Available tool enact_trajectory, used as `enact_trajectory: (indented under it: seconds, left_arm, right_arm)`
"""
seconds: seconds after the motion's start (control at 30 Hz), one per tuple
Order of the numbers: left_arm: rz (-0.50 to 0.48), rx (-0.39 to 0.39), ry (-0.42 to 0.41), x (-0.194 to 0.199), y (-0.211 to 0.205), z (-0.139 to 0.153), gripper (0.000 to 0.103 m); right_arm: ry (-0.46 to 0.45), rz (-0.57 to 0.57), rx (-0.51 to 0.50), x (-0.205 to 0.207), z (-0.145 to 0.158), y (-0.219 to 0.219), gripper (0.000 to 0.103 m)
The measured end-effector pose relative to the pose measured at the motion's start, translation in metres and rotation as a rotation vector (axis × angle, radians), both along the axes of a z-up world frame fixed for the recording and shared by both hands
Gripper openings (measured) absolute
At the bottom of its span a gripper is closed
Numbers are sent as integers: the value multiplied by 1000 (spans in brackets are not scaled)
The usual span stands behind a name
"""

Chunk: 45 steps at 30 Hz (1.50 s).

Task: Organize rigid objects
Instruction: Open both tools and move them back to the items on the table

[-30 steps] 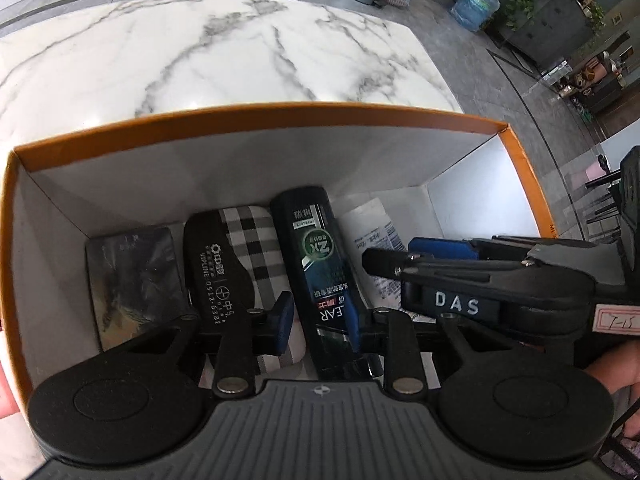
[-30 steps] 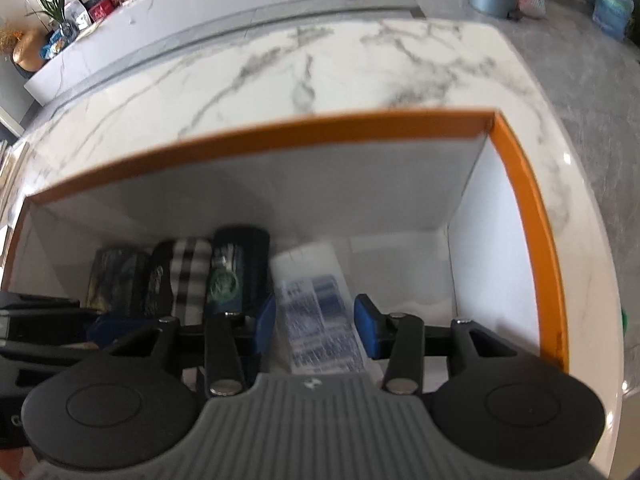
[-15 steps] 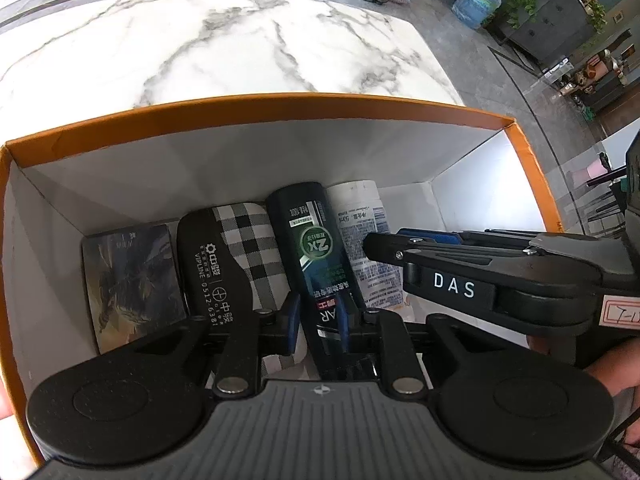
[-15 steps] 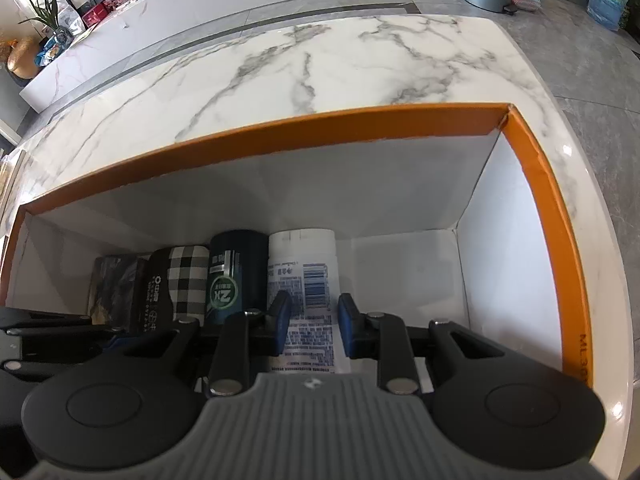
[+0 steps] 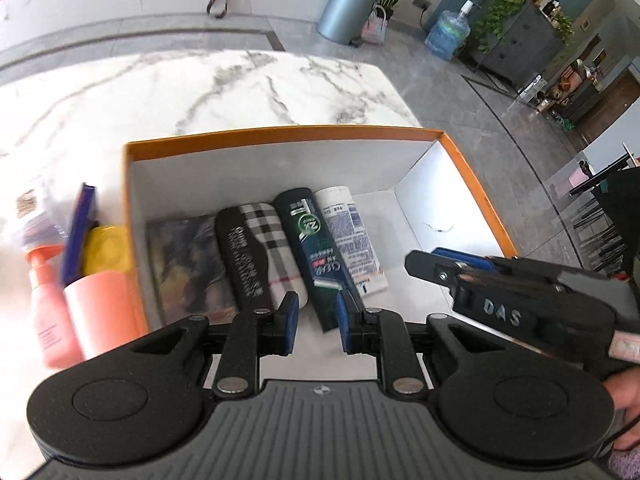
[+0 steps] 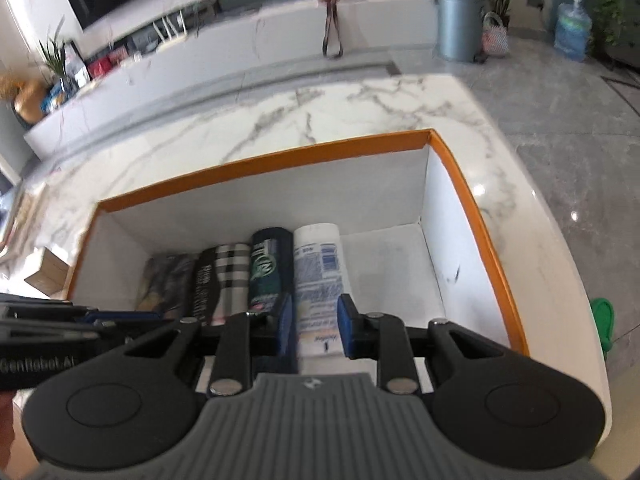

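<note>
Inside box point(image 5: 280, 136); four items abreast.

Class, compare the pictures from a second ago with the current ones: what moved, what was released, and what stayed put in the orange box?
Both grippers have drawn back up out of the orange box. The left gripper has let go of the dark shampoo bottle; the right gripper has released the white tube, and both are open. The four items stay side by side on the box floor.
</note>
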State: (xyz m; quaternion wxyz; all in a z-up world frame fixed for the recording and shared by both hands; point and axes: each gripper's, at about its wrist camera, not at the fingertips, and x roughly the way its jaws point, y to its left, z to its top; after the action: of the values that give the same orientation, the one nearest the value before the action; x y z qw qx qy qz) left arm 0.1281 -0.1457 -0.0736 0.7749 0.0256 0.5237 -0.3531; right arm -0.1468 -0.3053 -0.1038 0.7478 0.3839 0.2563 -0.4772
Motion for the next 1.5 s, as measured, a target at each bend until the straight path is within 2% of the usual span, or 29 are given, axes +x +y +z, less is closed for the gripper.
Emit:
enact_trajectory:
  seconds: [0.1,0.3,0.53,0.67,0.77,0.83,0.87,1.0,1.1,1.17,1.27,1.5]
  left_arm:
    - [10,-14,-34,-12,17,10,22]
    - [90,-18,-113,-33,65,28,22]
    - [250,3,-140,-41,145,31,23]
    - [317,-2,-131,-36,185,28,25]
    - [355,7,-136,-29,209,26,33]
    - [380,9,-133,-21,223,25,45]
    - [389,6,-133,-16,229,24,54]
    - [447,14,-171,9,245,24,81]
    - [507,9,-165,35,251,19,86]
    - [535,-4,-154,51,255,13,86]
    - [580,-13,-129,74,258,3,86]
    - [576,32,-149,108,250,-23,87]
  right_arm:
    - [-9,-1,-69,4,9,31,26]
    - [-37,45,-126,28,28,66,27]
    - [-101,195,-158,85,52,90,32]
    - [-101,287,-172,123,60,103,32]
    - [-84,339,-177,153,65,111,32]
    - [-62,360,-174,171,65,111,32]
    - [-53,366,-169,178,65,111,32]
    - [-21,370,-146,210,60,100,35]
    - [21,353,-127,231,54,86,39]
    - [41,346,-113,245,51,76,45]
    - [68,341,-102,262,47,62,47]
    - [125,350,-103,297,38,24,55]
